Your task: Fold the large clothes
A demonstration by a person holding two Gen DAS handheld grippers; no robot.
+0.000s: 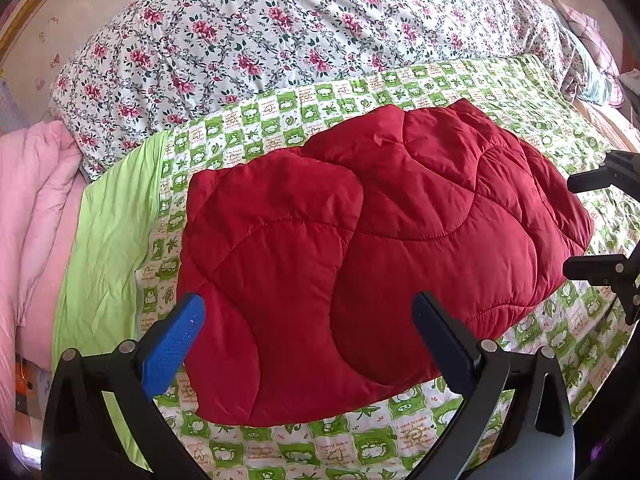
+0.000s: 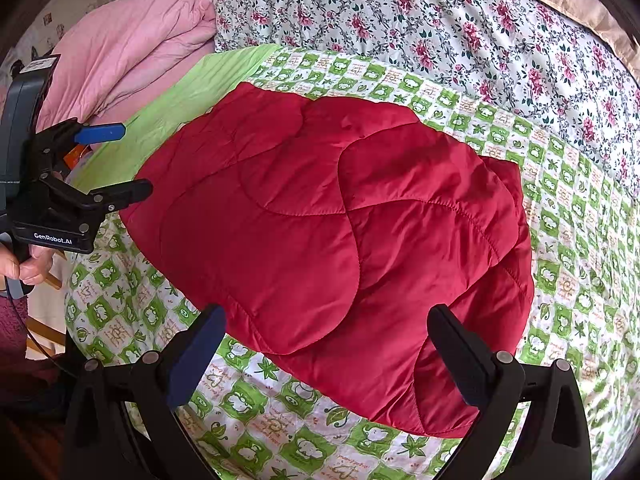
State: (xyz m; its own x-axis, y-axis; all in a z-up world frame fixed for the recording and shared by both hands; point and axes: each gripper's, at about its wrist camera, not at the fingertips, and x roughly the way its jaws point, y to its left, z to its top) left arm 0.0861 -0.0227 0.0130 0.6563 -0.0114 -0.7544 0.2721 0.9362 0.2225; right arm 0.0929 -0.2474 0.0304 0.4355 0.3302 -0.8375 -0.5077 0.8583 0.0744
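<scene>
A red quilted jacket (image 1: 360, 248) lies folded into a compact bundle on the green and white checked quilt (image 1: 360, 440); it also shows in the right wrist view (image 2: 340, 248). My left gripper (image 1: 308, 316) is open and empty, its fingers spread just above the bundle's near edge. It also shows at the left of the right wrist view (image 2: 124, 162). My right gripper (image 2: 328, 328) is open and empty over the bundle's near edge. It shows at the right edge of the left wrist view (image 1: 572, 224).
A floral duvet (image 1: 260, 40) is heaped behind the jacket. A pink blanket (image 2: 132, 40) lies folded at the left, beside a plain green sheet (image 1: 108, 240). The checked quilt (image 2: 560, 240) spreads around the jacket on all sides.
</scene>
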